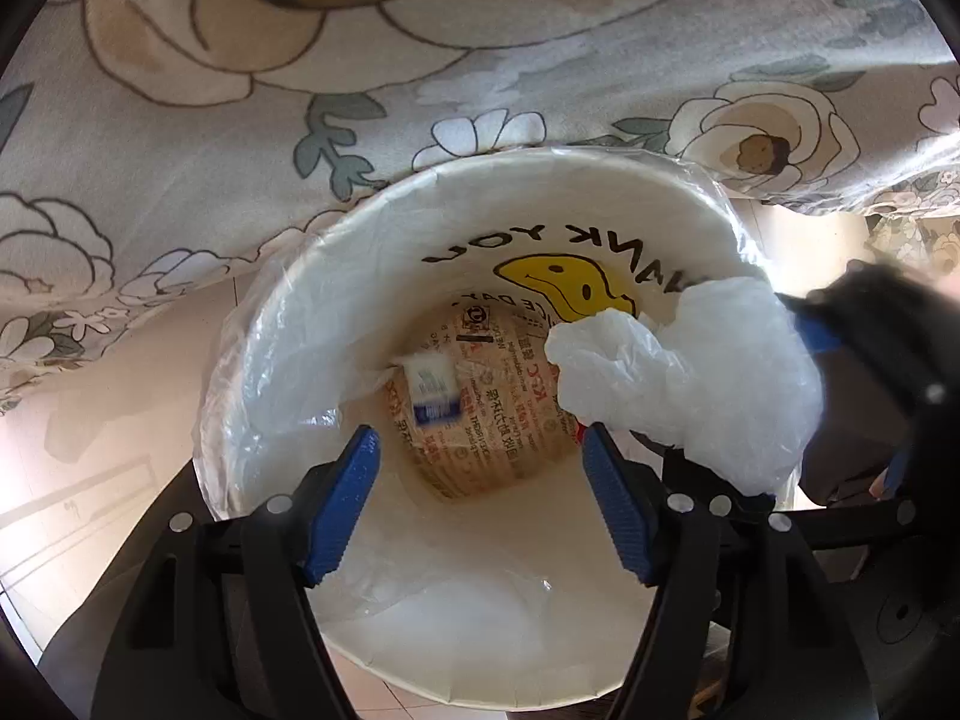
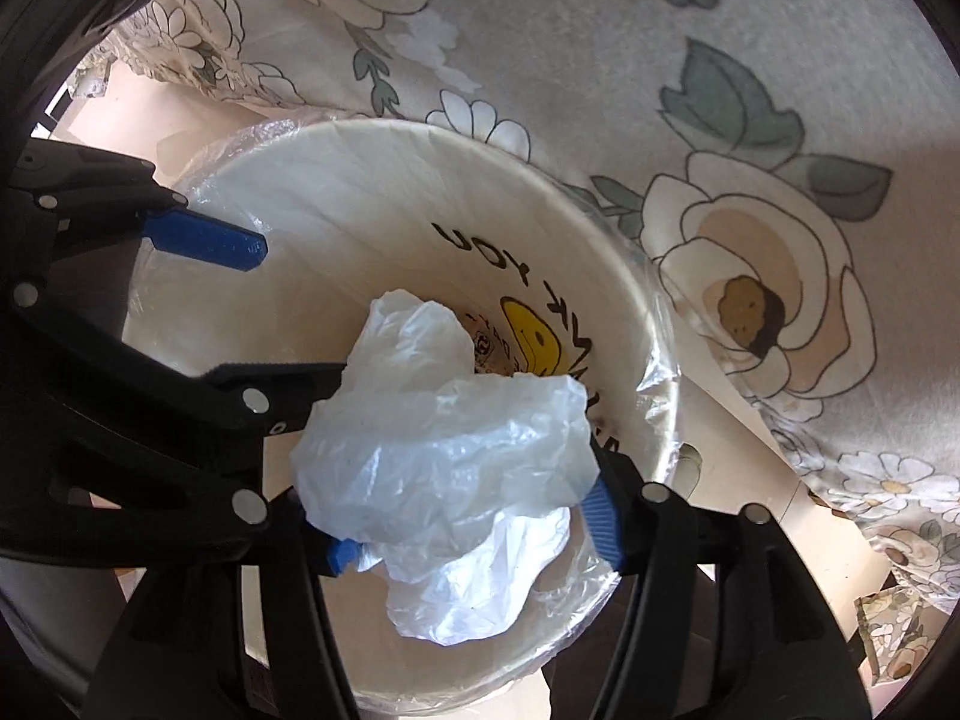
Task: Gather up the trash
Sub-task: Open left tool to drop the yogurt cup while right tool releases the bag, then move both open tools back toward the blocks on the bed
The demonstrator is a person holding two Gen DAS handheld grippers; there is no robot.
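A white bin lined with a smiley "THANK YOU" bag stands below a floral cloth; it also shows in the right wrist view. Inside lie a brown printed paper bag and a small white and blue packet. My left gripper is open and empty over the bin mouth; it also shows in the right wrist view. My right gripper holds a crumpled clear plastic bag between its jaws above the bin. That bag also shows in the left wrist view.
A floral tablecloth hangs over the bin's far side, and it also shows in the right wrist view. Pale floor lies to the left of the bin. A clear liner edge wraps the bin rim.
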